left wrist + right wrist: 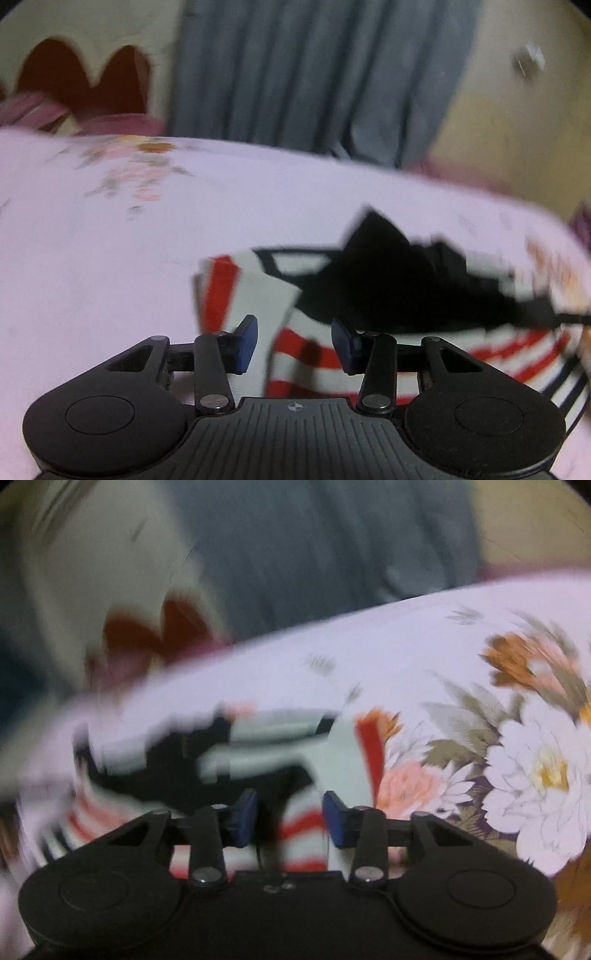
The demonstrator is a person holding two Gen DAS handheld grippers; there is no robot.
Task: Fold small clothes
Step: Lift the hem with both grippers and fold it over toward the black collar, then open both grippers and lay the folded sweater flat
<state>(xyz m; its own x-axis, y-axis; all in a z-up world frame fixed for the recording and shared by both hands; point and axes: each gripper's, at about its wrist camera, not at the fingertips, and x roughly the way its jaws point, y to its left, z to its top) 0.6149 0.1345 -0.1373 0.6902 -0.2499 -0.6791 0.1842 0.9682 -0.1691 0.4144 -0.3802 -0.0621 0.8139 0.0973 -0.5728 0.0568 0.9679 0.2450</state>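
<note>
A small white garment (255,295) with red stripes and black trim lies on the pale pink bedsheet (92,277). A black, blurred shape (388,284) lies across its middle; I cannot tell what it is. My left gripper (294,343) hovers over the garment's near left part, its blue pads (246,343) apart with only cloth showing behind the gap. In the right wrist view the same garment (343,757) is smeared by motion. My right gripper (290,819) stands over its striped near edge, jaws apart and nothing pinched between the blue pads (334,821).
The sheet carries a big flower print (535,768) to the right of the garment. A grey curtain (314,74) hangs beyond the bed's far edge. A dark red scalloped headboard (85,77) and pink pillows (122,123) sit at the far left.
</note>
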